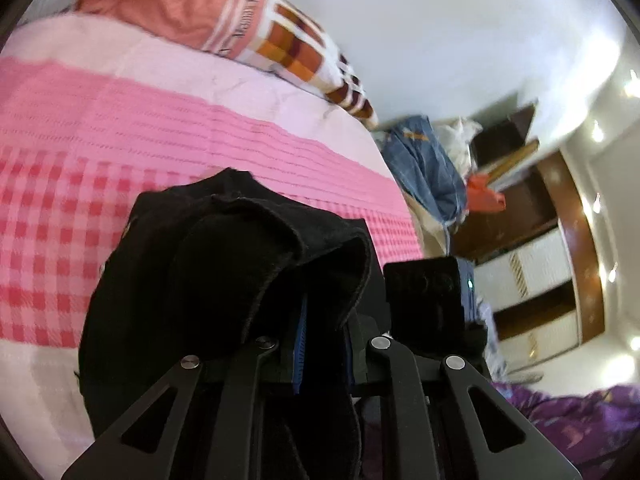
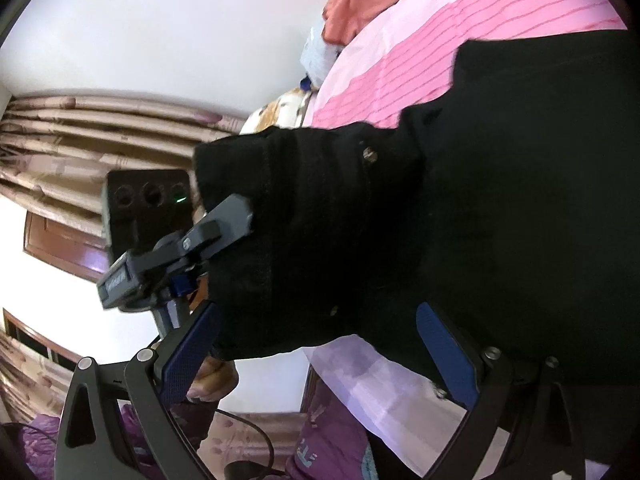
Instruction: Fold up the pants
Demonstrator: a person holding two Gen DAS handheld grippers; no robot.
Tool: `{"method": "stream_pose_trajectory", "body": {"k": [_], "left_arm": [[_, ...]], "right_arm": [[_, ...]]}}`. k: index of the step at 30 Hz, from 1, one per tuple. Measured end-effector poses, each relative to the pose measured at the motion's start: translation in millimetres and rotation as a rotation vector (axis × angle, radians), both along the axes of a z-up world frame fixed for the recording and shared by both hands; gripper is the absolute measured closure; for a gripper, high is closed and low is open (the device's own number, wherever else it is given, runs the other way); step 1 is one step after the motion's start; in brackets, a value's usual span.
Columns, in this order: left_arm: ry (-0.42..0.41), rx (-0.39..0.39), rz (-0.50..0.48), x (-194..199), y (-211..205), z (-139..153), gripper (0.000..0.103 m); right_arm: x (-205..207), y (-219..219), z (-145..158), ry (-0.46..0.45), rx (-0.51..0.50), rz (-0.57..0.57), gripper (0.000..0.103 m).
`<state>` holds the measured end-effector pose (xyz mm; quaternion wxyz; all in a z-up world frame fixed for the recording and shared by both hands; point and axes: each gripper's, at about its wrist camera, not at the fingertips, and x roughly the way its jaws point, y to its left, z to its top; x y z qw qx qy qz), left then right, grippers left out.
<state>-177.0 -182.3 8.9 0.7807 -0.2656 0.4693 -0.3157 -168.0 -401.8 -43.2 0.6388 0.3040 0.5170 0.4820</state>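
Note:
The black pants [image 1: 208, 280] lie on a pink checked bedspread [image 1: 120, 128]. In the left wrist view my left gripper [image 1: 320, 344] is shut on a bunched edge of the pants, with cloth draped over its fingers. In the right wrist view the pants [image 2: 460, 220] fill the middle and right. My right gripper [image 2: 320, 344] is open, with its blue pads [image 2: 188, 356] spread wide on either side of the pants' edge. The left gripper [image 2: 224, 220] also shows there, clamped on the cloth.
An orange pillow and a checked blanket [image 1: 224, 20] lie at the bed's far end. Blue clothes [image 1: 428, 160] and wooden shelves [image 1: 520, 200] stand beyond the bed edge. Curtains [image 2: 100, 132] and a window are at the left. Purple fabric [image 1: 580, 412] is nearby.

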Motion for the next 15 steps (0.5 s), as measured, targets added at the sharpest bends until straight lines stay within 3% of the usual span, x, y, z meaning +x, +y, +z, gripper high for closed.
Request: {"method": "stream_pose_trajectory", "body": {"k": [7,12,15], "left_arm": [[-0.024,0.026,-0.025,1.4,-6.0,10.5,0.088],[0.006,0.016,-0.049,10.9,-15.9,1.9,0.087],[0.021,0.015,-0.072,14.0,-23.8,-1.3,0.087]], "right_arm": [[-12.2,3.9,27.4,-0.079,0.004,0.009,0.003],[-13.2,16.0,34.2,-0.075,-0.01,0.037,0.001],[-10.4,22.2,32.4,-0.11,-0.102,0.04,0.003]]}}
